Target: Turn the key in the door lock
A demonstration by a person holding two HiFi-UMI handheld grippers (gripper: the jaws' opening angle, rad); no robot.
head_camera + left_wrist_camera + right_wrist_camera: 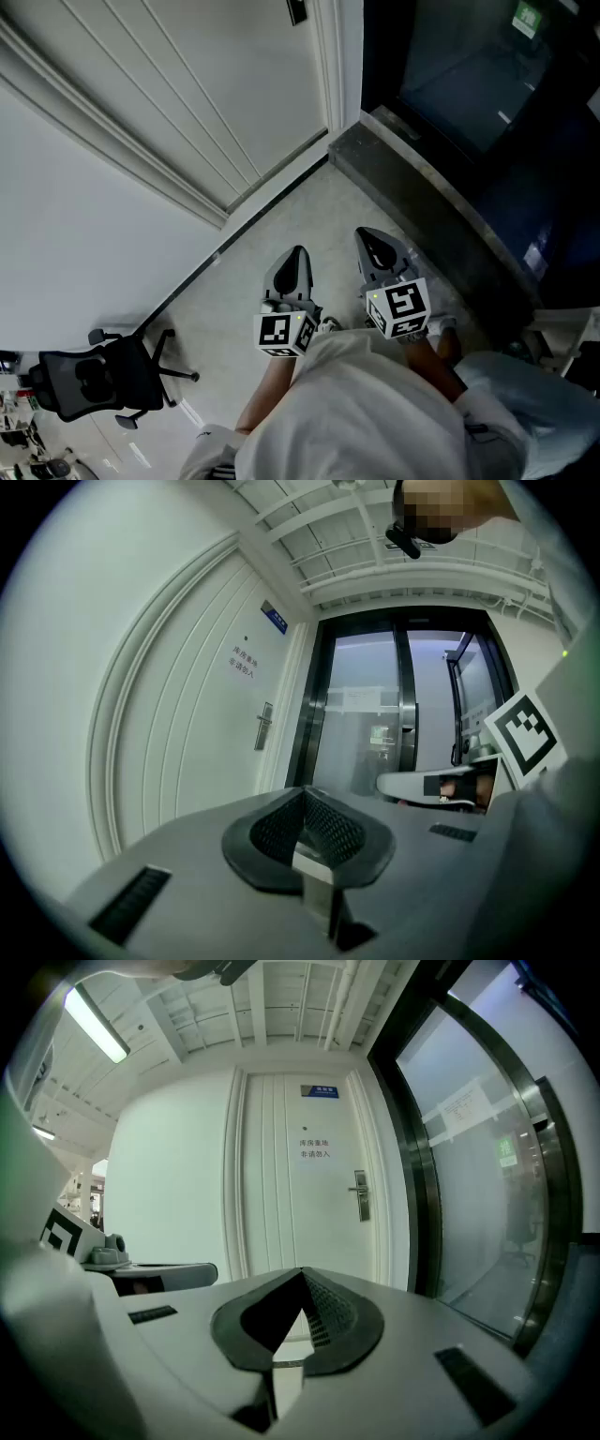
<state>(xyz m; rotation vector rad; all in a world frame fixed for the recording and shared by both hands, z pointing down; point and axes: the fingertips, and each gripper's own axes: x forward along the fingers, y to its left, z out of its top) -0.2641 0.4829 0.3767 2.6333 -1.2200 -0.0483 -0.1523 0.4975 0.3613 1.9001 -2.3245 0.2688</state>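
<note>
Well short of the door lock (361,1199), left gripper (305,801) and right gripper (302,1279) are closed.

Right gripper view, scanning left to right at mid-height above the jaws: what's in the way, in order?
left gripper → white door → door handle → dark frame → glass panel

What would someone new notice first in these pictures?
Probably the tall white door straight ahead in the right gripper view, its lever handle at the right edge beside a dark glass wall. In the head view, the left claw and right claw sit side by side, both shut and empty.
</note>
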